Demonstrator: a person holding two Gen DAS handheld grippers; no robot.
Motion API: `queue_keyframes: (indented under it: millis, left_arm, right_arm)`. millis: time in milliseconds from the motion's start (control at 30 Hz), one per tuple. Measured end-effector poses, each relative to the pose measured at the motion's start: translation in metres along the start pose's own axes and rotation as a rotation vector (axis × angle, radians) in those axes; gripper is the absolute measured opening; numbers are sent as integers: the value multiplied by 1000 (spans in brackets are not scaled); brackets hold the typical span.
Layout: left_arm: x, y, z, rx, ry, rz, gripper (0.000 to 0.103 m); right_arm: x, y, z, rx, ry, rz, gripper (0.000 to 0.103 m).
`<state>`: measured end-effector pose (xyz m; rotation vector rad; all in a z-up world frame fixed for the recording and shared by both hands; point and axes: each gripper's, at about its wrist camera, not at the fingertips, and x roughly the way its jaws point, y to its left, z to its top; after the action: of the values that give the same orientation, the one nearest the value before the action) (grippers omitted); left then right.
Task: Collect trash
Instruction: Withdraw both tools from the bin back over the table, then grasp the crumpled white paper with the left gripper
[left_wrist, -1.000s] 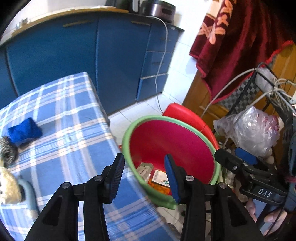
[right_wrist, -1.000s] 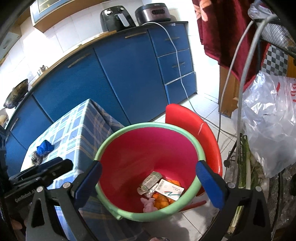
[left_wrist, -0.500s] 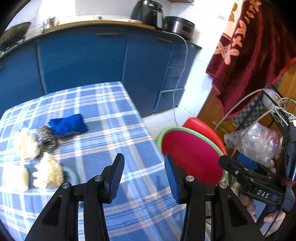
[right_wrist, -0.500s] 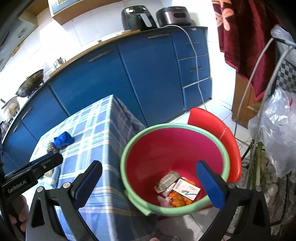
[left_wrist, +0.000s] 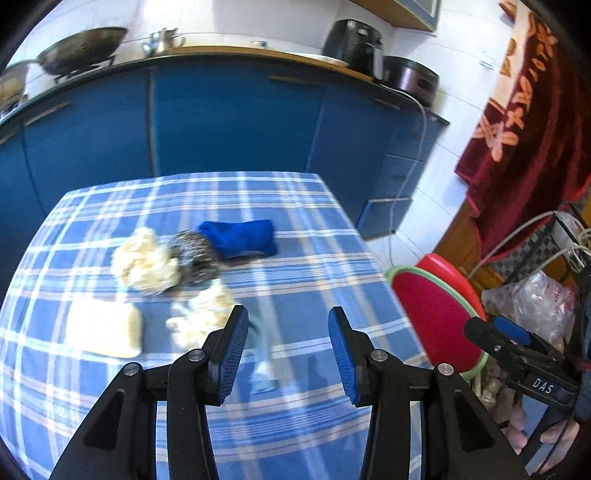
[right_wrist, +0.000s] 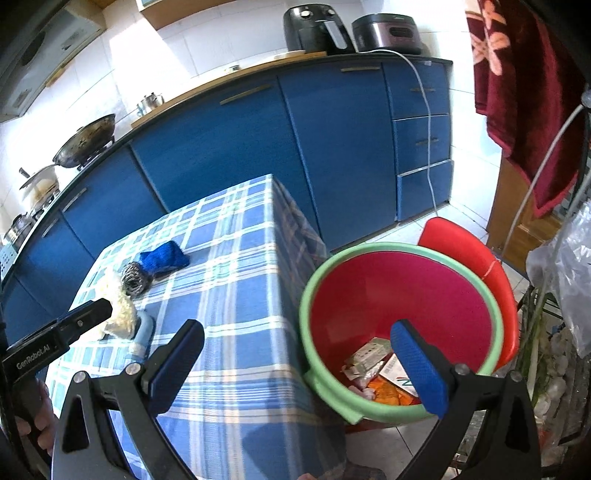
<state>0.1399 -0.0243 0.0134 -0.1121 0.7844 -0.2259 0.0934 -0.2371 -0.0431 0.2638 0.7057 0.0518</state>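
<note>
Both claws are empty. My left claw (left_wrist: 284, 343) stands partly open with nothing between its blue pads, and it hangs over the near part of the checked tablecloth (left_wrist: 303, 236). My right claw (right_wrist: 299, 365) stands wide open, also holding nothing; its left finger lies over the table edge and its right finger over the bin (right_wrist: 402, 291).

Done so far, judging by the contents: the red bin with the green rim stands on the floor just beside the table's right edge, and its bottom already holds several items, including a small printed carton (right_wrist: 397, 373), a crumpled wrapper (right_wrist: 365, 360) and some orange scraps (right_wrist: 388, 393).

Left to do: a cluster of items remains on the table.
1. A blue cloth (left_wrist: 240, 238) lies farthest back.
2. A steel scourer (left_wrist: 194, 256) touches the cloth's near-left end.
3. A pale crumpled wad (left_wrist: 144, 264) lies against the scourer's left side.
4. A second pale wad (left_wrist: 199, 314) lies just ahead of my left finger.
5. A flat pale-yellow block (left_wrist: 105, 328), possibly a sponge, lies to the left.
6. A blurred bluish-grey strip (left_wrist: 262, 350) lies between my left pads in view; I cannot tell what it is.

My judgement: the task is partway through. Which table items count as trash I cannot tell for certain; the two wads look the likeliest.
</note>
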Motion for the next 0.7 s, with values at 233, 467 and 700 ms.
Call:
queue_keyframes:
  millis: [233,467,700]
  left_arm:
    - [3,29,-4,-55,6,54,46]
    - [17,44,-8,-74,33,79,47]
    - [37,50,-10,-79,61,86,47]
  right_arm:
    - [4,18,-2,-25,12,10,103]
    - [9,30,-3,-44,28,8,103]
    - [13,34,-4,-50,37,1,103]
